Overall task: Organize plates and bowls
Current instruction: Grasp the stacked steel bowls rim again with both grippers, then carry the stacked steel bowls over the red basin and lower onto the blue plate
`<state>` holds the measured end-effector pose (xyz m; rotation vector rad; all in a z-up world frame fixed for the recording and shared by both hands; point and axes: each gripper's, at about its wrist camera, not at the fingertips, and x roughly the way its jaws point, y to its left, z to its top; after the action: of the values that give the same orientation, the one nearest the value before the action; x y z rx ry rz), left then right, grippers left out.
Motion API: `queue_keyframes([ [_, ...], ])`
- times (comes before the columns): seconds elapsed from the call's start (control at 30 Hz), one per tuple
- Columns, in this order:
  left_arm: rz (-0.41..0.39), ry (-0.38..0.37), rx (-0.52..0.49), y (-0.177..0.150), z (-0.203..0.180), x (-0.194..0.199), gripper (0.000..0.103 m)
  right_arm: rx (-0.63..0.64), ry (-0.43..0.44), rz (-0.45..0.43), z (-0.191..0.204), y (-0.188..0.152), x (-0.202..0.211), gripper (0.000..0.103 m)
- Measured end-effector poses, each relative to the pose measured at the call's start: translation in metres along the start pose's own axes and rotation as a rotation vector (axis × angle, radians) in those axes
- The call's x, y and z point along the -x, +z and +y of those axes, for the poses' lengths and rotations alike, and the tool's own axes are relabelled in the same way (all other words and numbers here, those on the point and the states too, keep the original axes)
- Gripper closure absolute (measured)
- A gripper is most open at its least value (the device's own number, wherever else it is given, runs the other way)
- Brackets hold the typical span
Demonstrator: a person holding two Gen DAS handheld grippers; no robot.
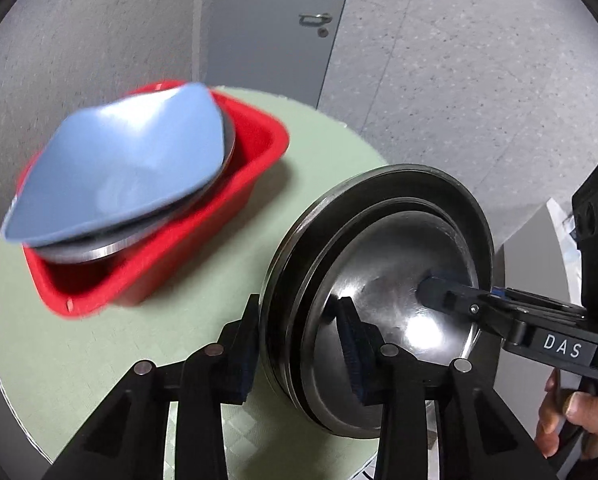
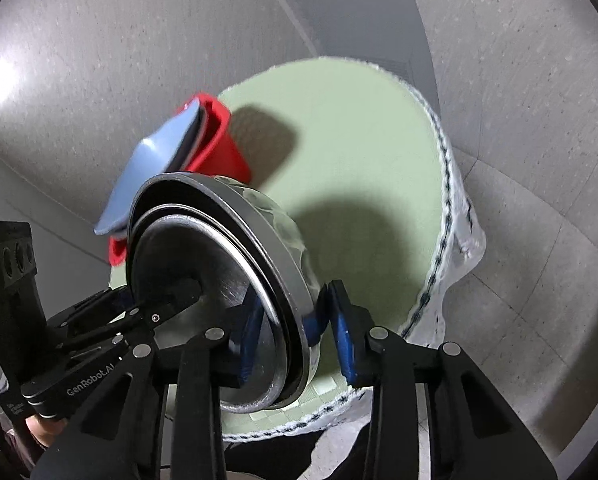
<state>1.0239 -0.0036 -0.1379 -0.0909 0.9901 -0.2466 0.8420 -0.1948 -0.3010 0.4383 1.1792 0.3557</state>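
A stack of steel bowls and plates [image 1: 379, 264] is held on edge above the green round table [image 1: 99, 340]. My left gripper [image 1: 299, 344] is shut on the stack's rim, one finger on each side. My right gripper [image 2: 295, 336] straddles the rim of the same stack [image 2: 203, 264] from the other side; its left pad touches the inner face and its right pad stands apart from the outside. It shows in the left wrist view [image 1: 439, 292] with a tip inside the bowl. A blue square bowl [image 1: 123, 168] lies on a steel plate [image 1: 111, 250] in a red tub [image 1: 259, 152].
The table's cloth edge [image 2: 443, 184] hangs over at the right. A grey floor and a door with a handle [image 1: 315, 18] lie beyond the table. A white cabinet [image 1: 539, 264] stands at the right.
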Motion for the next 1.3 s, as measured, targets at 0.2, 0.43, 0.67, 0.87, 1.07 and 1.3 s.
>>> queue_keyframes([
  [0.2,-0.065,-0.026,-0.021,0.027,0.008,0.022,0.07,0.011,0.002,-0.071,0.019,0.025,0.022,0.07],
  [0.43,-0.132,-0.022,0.003,0.061,0.059,0.06,0.07,0.087,0.005,-0.128,0.085,0.072,0.021,0.07],
  [0.67,-0.112,0.01,0.041,0.084,0.13,0.067,0.07,0.109,0.007,-0.093,0.141,0.104,-0.025,0.07],
  [0.87,-0.052,0.022,0.051,0.101,0.178,0.058,0.069,0.112,-0.03,-0.033,0.163,0.114,-0.063,0.07],
  [1.07,0.025,0.004,0.037,0.125,0.2,0.032,0.068,0.107,-0.112,0.014,0.168,0.113,-0.086,0.07],
  [1.3,0.073,-0.019,0.009,0.151,0.216,0.008,0.067,0.092,-0.173,0.033,0.17,0.115,-0.099,0.07],
])
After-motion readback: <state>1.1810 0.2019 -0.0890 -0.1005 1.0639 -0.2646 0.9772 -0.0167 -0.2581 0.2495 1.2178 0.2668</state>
